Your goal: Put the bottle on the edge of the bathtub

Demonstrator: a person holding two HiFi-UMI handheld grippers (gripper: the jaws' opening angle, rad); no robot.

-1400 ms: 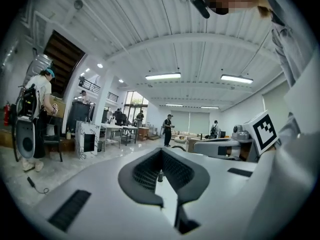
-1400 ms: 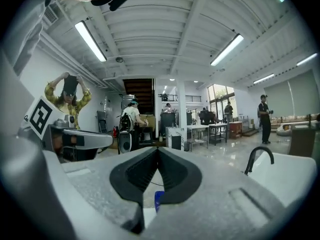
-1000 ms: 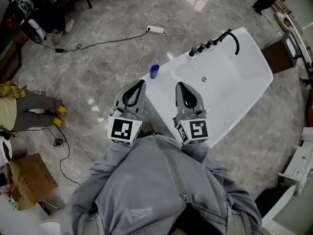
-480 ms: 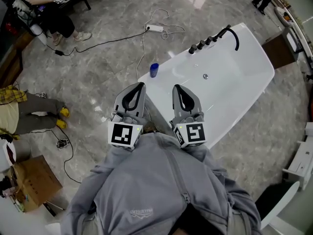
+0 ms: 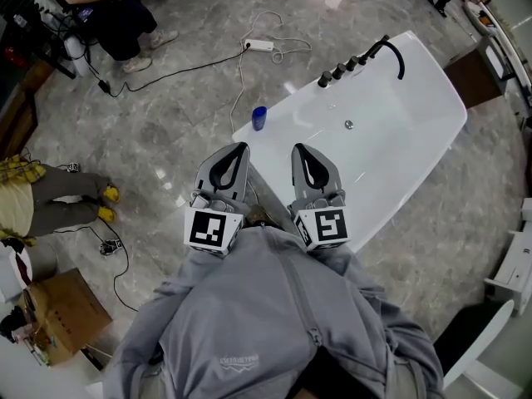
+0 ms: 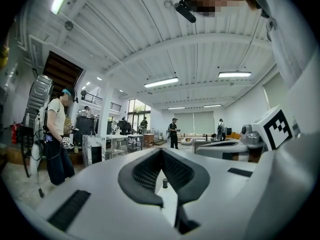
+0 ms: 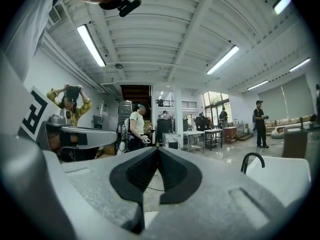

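A small blue bottle (image 5: 260,117) stands upright at the near left corner of the white bathtub (image 5: 424,110); I cannot tell whether it rests on the rim or on the floor beside it. Black taps and a curved spout (image 5: 391,54) sit on the tub's far left rim, and the spout (image 7: 252,160) also shows in the right gripper view. My left gripper (image 5: 240,146) and right gripper (image 5: 297,148) are held side by side close to the chest, short of the bottle. Both are shut with nothing between the jaws, as the left gripper (image 6: 161,149) and right gripper (image 7: 158,148) also show close up.
A white power strip with cables (image 5: 261,46) lies on the marble floor beyond the bottle. A person (image 5: 112,11) is at the upper left, another person (image 5: 50,191) lies at the left. A cardboard box (image 5: 62,312) stands lower left, white furniture (image 5: 514,273) at the right.
The head view has drifted a little, so tub and bottle sit slightly higher. The person at the upper left has shifted. Both grippers stay shut in about the same place.
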